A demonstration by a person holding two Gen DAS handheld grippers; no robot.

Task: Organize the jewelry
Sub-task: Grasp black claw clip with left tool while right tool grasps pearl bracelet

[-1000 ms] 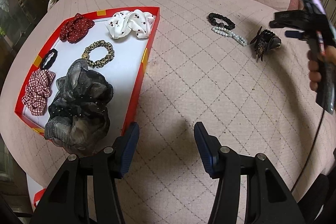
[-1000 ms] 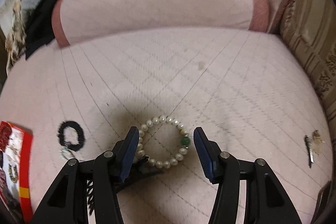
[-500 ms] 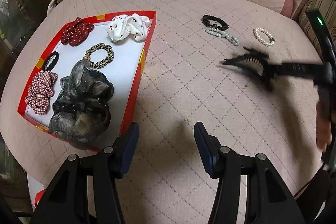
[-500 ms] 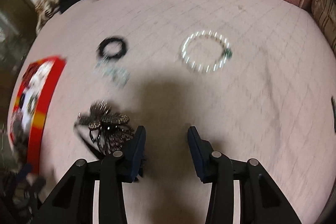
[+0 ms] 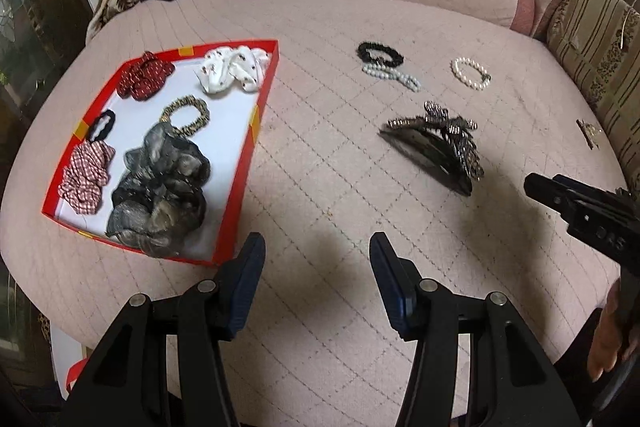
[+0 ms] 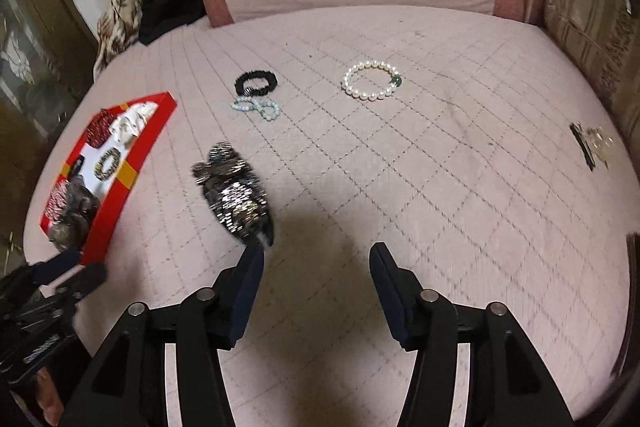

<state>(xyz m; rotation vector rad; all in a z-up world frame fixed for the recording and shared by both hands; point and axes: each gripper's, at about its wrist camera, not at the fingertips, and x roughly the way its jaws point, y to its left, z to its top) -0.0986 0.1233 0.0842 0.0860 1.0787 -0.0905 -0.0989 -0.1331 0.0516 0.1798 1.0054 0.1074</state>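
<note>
Left wrist: six scrunchies (image 5: 160,183) (tray (image 5: 256,115)), three bracelets (image 5: 471,73).

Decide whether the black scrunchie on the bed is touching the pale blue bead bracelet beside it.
Touching. In the right wrist view the black scrunchie meets the pale blue bead bracelet with no bedcover between them.

Red tray (image 5: 240,163) on the pink quilt is loaded with scrunchies, big grey one (image 5: 160,191) in front. Beaded hair clip (image 5: 440,143) sits out on the quilt, bracelets beyond it. Left gripper (image 5: 316,267) hovers open, empty.
</note>
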